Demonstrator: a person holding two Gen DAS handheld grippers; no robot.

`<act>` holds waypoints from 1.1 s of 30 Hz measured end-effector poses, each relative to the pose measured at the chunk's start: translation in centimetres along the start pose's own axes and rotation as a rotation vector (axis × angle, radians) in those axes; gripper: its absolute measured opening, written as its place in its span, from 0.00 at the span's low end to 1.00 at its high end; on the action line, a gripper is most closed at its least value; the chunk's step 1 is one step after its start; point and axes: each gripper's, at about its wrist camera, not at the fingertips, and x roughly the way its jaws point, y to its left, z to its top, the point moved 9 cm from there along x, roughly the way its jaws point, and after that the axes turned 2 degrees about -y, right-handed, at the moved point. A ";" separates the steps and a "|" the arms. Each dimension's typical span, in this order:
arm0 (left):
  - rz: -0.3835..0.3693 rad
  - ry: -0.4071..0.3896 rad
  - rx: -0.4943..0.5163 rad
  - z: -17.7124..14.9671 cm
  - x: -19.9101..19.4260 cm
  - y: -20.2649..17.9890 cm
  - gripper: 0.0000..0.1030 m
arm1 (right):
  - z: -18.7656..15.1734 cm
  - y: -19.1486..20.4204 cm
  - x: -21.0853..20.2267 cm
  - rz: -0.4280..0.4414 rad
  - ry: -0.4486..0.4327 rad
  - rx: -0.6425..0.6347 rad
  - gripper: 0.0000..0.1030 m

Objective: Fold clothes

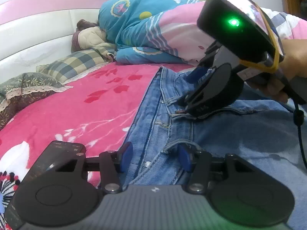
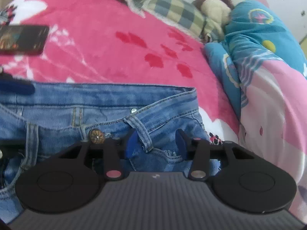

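A pair of blue jeans (image 1: 239,134) lies spread on the pink floral blanket (image 1: 80,103) of the bed, its waistband (image 2: 107,92) turned toward the pillows at the head of the bed. Both claws sit over the waist area, so the step in hand looks like taking hold of the waistband to begin a fold.

The left claw (image 1: 155,158) has its blue pads apart, straddling the denim by a belt loop and a rivet, nothing pinched yet. The right claw (image 2: 156,143) also stands apart, its pads on either side of a belt loop (image 2: 142,134) just right of the brass button (image 2: 96,135); in the left wrist view it tilts down, tips near the pocket seam.

A phone (image 2: 21,39) rests on the blanket beyond the waistband. A blue and pink quilt (image 1: 145,30) is heaped toward the headboard.

Next, each claw probably needs to close on the waistband, catching both layers, before lifting together evenly.
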 end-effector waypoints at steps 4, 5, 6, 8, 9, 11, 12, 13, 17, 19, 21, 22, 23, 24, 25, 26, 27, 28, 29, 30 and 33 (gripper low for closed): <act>-0.006 -0.002 -0.010 0.0 0.1 0.2 0.51 | -0.6 0.8 0.2 -0.024 0.043 -0.080 0.37; -0.006 -0.002 -0.009 0.0 0.1 0.1 0.51 | -0.6 0.9 0.5 -0.030 0.041 -0.082 0.37; -0.005 -0.001 -0.008 0.0 0.1 0.1 0.51 | -0.5 1.0 0.8 -0.038 0.037 -0.081 0.36; -0.005 -0.002 -0.010 0.0 0.2 0.1 0.51 | -0.2 0.4 0.7 -0.078 0.001 -0.045 0.35; -0.006 -0.004 -0.012 0.0 0.1 0.2 0.51 | -0.1 0.1 0.7 -0.097 -0.016 -0.025 0.34; -0.008 -0.008 -0.015 0.0 0.1 0.2 0.51 | -0.1 -0.3 0.7 -0.100 -0.029 0.032 0.34; -0.008 -0.007 -0.015 -0.1 0.0 0.1 0.51 | -0.1 -0.4 0.8 -0.094 -0.031 0.054 0.33; -0.008 -0.007 -0.016 -0.1 0.0 0.1 0.51 | -0.1 -0.4 1.0 -0.103 -0.036 0.059 0.33; -0.004 -0.008 -0.012 -0.2 -0.1 0.0 0.51 | -0.2 -0.8 1.5 -0.138 -0.070 0.112 0.33; -0.004 -0.011 -0.016 -0.2 -0.1 0.0 0.51 | -0.2 -1.1 1.3 -0.156 -0.104 0.158 0.27; -0.006 -0.020 -0.026 -0.2 -0.2 0.1 0.50 | 0.2 -1.1 -0.1 -0.190 -0.171 0.186 0.17; -0.007 -0.028 -0.035 -0.2 -0.4 0.2 0.47 | 0.5 -1.1 -0.8 -0.206 -0.204 0.200 0.13; -0.009 -0.038 -0.048 -0.1 -0.6 0.4 0.45 | 0.7 -1.1 -1.5 -0.222 -0.235 0.212 0.12; -0.014 -0.049 -0.065 0.0 -0.7 0.6 0.45 | 1.0 -1.1 -2.1 -0.235 -0.255 0.212 0.09; -0.018 -0.060 -0.081 0.0 -0.9 0.8 0.45 | 1.3 -1.2 -2.6 -0.245 -0.272 0.213 0.09; -0.024 -0.074 -0.098 0.2 -1.1 1.1 0.45 | 1.5 -1.4 -2.8 -0.246 -0.276 0.218 0.08; -0.031 -0.093 -0.115 0.3 -1.5 1.4 0.45 | 1.7 -1.6 -3.0 -0.248 -0.281 0.224 0.08; -0.038 -0.113 -0.131 0.5 -1.8 1.6 0.45 | 1.8 -1.9 -3.2 -0.250 -0.287 0.234 0.08; -0.043 -0.135 -0.146 0.7 -2.2 1.9 0.45 | 1.9 -2.2 -3.5 -0.252 -0.293 0.247 0.08; -0.049 -0.157 -0.161 0.9 -2.5 2.1 0.45 | 2.0 -2.4 -3.7 -0.252 -0.299 0.260 0.08; -0.054 -0.202 -0.199 1.3 -3.3 2.9 0.45 | 2.6 -2.8 -4.1 -0.246 -0.314 0.284 0.08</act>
